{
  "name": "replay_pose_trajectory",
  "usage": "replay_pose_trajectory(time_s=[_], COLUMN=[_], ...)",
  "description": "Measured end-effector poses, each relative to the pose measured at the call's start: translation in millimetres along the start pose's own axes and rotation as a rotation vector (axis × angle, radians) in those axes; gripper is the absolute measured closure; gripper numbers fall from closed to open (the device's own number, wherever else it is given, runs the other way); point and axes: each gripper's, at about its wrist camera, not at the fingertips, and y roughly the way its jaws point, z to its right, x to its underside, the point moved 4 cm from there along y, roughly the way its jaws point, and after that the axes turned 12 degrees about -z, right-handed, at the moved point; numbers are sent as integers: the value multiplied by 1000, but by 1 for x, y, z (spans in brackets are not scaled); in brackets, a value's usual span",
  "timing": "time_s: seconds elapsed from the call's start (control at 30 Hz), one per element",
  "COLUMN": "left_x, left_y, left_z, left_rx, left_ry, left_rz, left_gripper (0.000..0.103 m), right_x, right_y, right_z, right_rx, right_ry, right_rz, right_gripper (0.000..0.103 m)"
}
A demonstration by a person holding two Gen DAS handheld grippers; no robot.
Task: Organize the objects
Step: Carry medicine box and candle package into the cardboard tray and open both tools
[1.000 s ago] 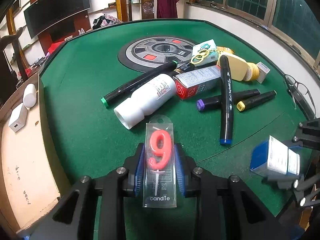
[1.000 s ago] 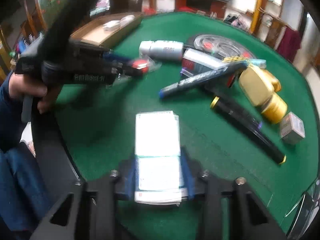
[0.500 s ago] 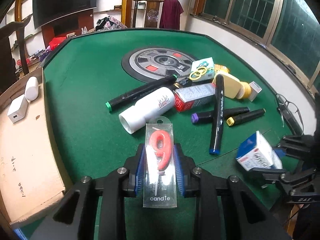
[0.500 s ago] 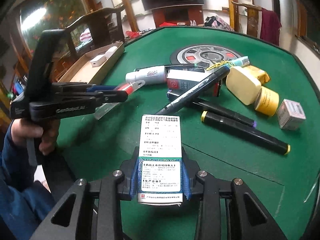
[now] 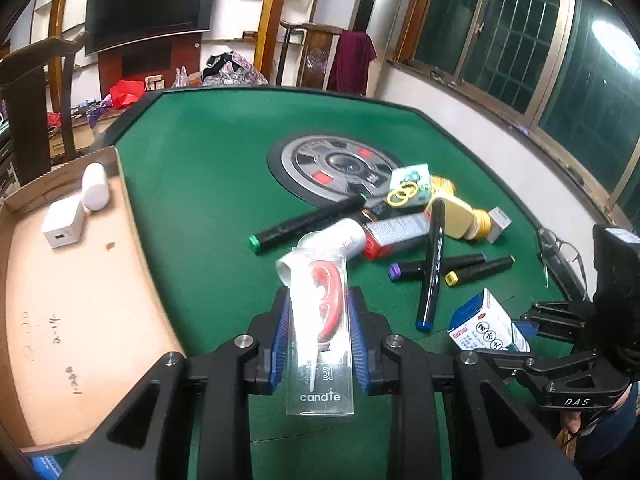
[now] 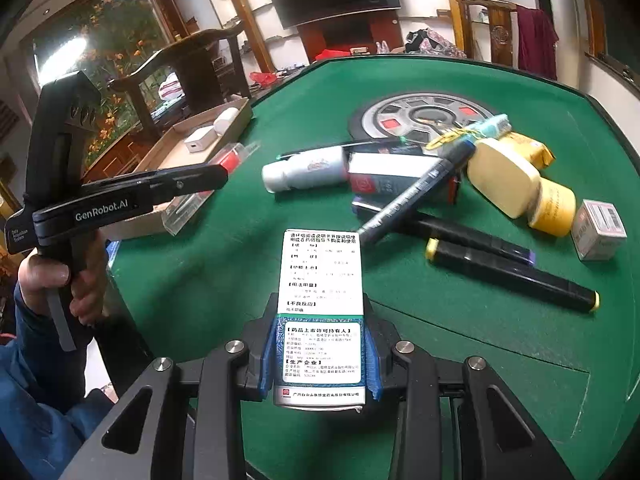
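Left gripper (image 5: 320, 334) first: its blue pads are clamped on a clear candle packet (image 5: 320, 344) with the red number candle (image 5: 329, 296) inside, the packet sticking up out of the jaws and held above the green table (image 5: 200, 184). Over on the other side, the right gripper (image 6: 320, 350) is squeezed onto a medicine box (image 6: 322, 312), white and teal with printed text, also held clear of the felt. From the right wrist view you can see the person's left hand (image 6: 60, 280) wrapped round the handle of the left tool, a blue sleeve (image 6: 36, 392) below it.

Beyond the jaws sits the pile. A white bottle (image 5: 332, 240) lies on its side just past the candle packet, touching a red-and-grey box (image 5: 394, 234). A green-capped marker (image 5: 308, 220) runs off toward the round grey centre plate (image 5: 336, 164). A blue-tipped marker (image 5: 432, 264) lies across a purple-capped marker (image 5: 436, 270), with a yellow-capped marker (image 5: 480, 270) just beside them. Further back, a pale yellow container (image 5: 456, 218), a yellow jar (image 6: 554, 204) against it and a small pink-white box (image 6: 598, 230) near the jar — plus yellow rings (image 5: 404, 196) on what looks like a teal card, though it's small and hard to read.

Off to the left edge, a cardboard tray (image 5: 80, 320) holds a white charger block (image 5: 64, 226) and a white capsule-shaped case (image 5: 95, 192), touching each other.
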Motion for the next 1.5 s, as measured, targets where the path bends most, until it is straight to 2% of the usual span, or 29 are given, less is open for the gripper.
replay_pose_trajectory(time_s=[0.43,0.73,0.97,1.17,1.3,1.5], left_x=[-4,0,2,-3,-6,-13], left_y=[-38,-66,-79,-76,-66,-51], left_z=[-47,-108,-169,-220,-250,-274], left_rx=[-21,-74,-131,-167,-205,-191], left_ry=[-84,-198,-281,-334,-357,-397], left_rz=[84,137,127,78,37,9], left_gripper=[76,76,76,76,76,76], right_x=[-42,-81,-120,-173,-214,-269], right_y=[12,29,43,65,89,141], right_z=[-36,-72,-112,-144,-165,-193], right_rx=[-43,-100,-121,-134,-151,-144], right_ry=[-18,-39,-89,-117,-106,-88], right_rz=[-3,-38,-59,-89,-106,-140], right_gripper=[65,65,65,65,65,65])
